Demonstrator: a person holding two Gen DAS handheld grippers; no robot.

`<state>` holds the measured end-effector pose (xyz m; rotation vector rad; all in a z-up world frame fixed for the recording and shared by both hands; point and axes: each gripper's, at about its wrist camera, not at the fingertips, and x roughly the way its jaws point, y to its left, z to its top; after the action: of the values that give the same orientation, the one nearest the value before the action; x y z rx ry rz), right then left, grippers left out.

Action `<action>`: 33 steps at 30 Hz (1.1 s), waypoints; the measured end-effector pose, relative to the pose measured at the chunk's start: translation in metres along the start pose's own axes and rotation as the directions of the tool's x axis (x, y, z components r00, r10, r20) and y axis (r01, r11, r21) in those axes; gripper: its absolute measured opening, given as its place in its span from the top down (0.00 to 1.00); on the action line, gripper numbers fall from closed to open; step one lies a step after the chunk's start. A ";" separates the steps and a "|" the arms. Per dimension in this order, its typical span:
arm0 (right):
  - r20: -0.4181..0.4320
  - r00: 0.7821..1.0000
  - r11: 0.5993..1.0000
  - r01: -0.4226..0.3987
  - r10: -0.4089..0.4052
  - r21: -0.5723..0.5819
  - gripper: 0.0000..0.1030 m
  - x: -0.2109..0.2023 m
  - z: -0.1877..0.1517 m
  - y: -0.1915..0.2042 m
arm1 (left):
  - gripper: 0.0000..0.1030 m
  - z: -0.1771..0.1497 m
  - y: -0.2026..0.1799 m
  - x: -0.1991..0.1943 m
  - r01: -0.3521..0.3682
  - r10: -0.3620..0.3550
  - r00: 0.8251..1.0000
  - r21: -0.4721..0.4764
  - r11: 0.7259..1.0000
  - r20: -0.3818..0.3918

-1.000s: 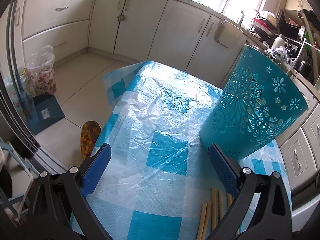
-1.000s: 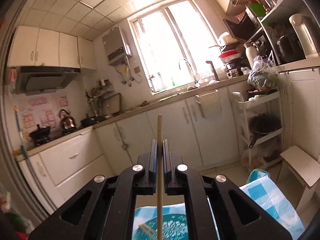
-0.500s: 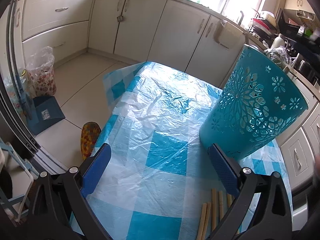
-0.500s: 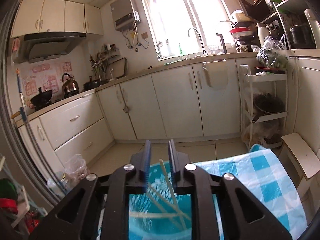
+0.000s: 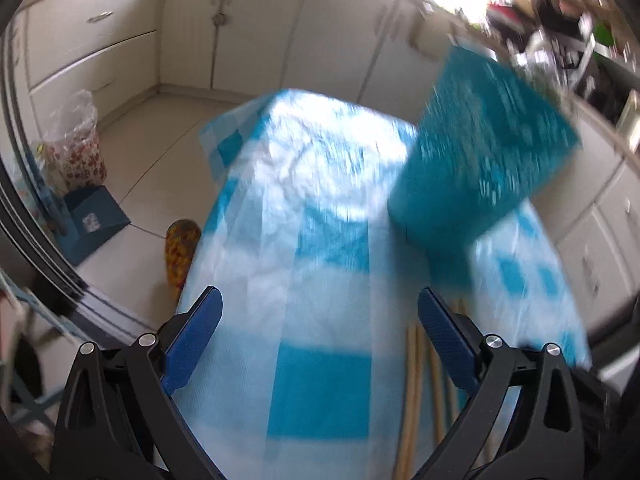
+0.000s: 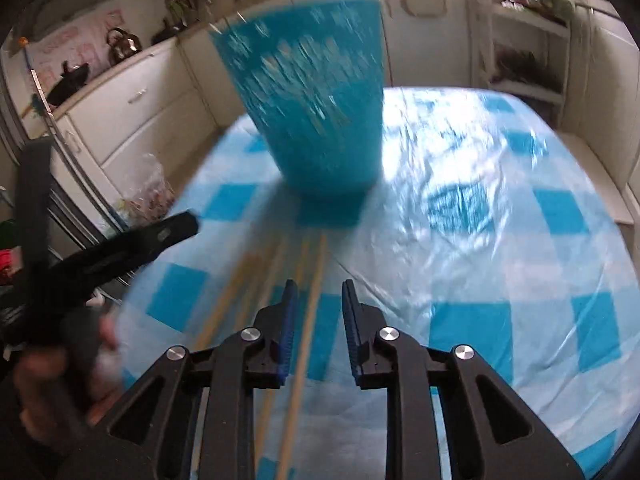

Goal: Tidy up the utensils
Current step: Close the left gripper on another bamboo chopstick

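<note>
- A kitchen with cream cabinets is seen around a table under a blue-and-white checked plastic cloth [image 6: 480, 240].
- A tall turquoise perforated plastic basket [image 6: 316, 100] stands toward its far edge.
- Long pale wooden chopsticks [image 6: 308, 320] lie near the front edge, lengthwise toward the basket.
- The right gripper [image 6: 316, 312], fingers apart and empty, is nearest, just above them; the left gripper [image 5: 316, 328] is held wide apart beside them.

1. The teal basket [image 5: 480, 148] is motion-blurred; its cut-out pattern smears in both views.
2. The chopsticks [image 6: 308, 312] run off the bottom edge, partly behind the right gripper [image 6: 317, 304].
3. Items on the counter [image 5: 560, 40] are perhaps dishes.
</note>
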<state>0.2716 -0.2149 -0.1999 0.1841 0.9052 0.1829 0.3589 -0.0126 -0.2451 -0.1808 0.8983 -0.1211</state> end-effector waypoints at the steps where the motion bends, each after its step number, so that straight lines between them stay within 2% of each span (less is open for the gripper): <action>1: -0.004 1.000 1.000 0.002 -0.002 0.006 0.78 0.004 -0.001 -0.001 | 0.08 -0.004 -0.003 -0.002 -0.017 0.018 1.000 0.030 0.999 -0.011; 6: -0.017 1.000 0.999 0.021 -0.022 -0.033 0.78 0.014 -0.003 0.003 | 0.09 -0.019 -0.022 -0.007 -0.073 0.080 0.996 0.174 0.982 -0.029; 11: -0.020 0.999 0.998 0.028 -0.030 -0.054 0.81 0.014 -0.004 0.002 | 0.09 -0.027 -0.037 0.001 -0.102 0.121 0.991 0.262 0.960 -0.054; 16: -0.023 1.000 0.999 0.017 -0.018 -0.037 0.87 0.011 -0.007 -0.005 | 0.12 -0.028 -0.038 0.004 -0.121 0.144 0.987 0.276 0.954 -0.067; 19: -0.024 1.000 1.000 0.009 -0.010 -0.029 0.88 0.009 -0.008 -0.008 | 0.13 -0.028 -0.037 0.006 -0.119 0.144 0.987 0.270 0.955 -0.074; 21: -0.026 1.000 0.999 0.010 -0.011 -0.034 0.88 0.008 -0.009 -0.008 | 0.17 -0.027 -0.040 0.006 -0.114 0.139 0.987 0.279 0.954 -0.074; 23: -0.034 0.999 0.999 0.012 -0.013 -0.033 0.88 0.006 -0.009 -0.009 | 0.32 -0.025 -0.043 0.007 -0.097 0.124 0.989 0.287 0.953 -0.078; 24: -0.038 0.999 0.999 0.007 -0.008 -0.032 0.88 0.006 -0.009 -0.011 | 0.35 -0.024 -0.047 0.007 -0.078 0.107 0.991 0.293 0.953 -0.084; 26: -0.049 0.999 1.000 -0.009 0.008 -0.020 0.88 0.007 -0.007 -0.015 | 0.53 -0.022 -0.052 0.008 -0.060 0.091 0.992 0.307 0.950 -0.089; 27: -0.051 0.999 1.000 -0.015 0.015 -0.010 0.88 0.008 -0.005 -0.016 | 0.57 -0.020 -0.057 0.010 -0.048 0.081 0.992 0.316 0.948 -0.093; 29: -0.059 0.998 1.000 -0.020 0.020 0.005 0.88 0.012 0.001 -0.020 | 0.81 -0.018 -0.062 0.013 -0.030 0.065 0.993 0.319 0.947 -0.101; 30: -0.062 0.998 1.000 -0.021 0.021 0.006 0.88 0.013 0.003 -0.020 | 0.88 -0.016 -0.063 0.014 0.000 0.037 0.993 0.310 0.951 -0.115; 31: -0.066 0.998 1.000 -0.020 0.020 0.000 0.88 0.015 0.006 -0.021 | 0.94 -0.014 -0.063 0.016 0.022 0.017 0.991 0.294 0.956 -0.129; 33: -0.085 0.996 0.999 -0.018 0.015 -0.031 0.88 0.016 0.009 -0.019 | 0.94 -0.010 -0.062 0.018 0.041 0.001 0.989 0.279 0.959 -0.150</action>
<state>0.2903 -0.2301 -0.2110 0.1548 0.9846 0.2219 0.3608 -0.0778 -0.2520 0.0860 1.0170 -0.2824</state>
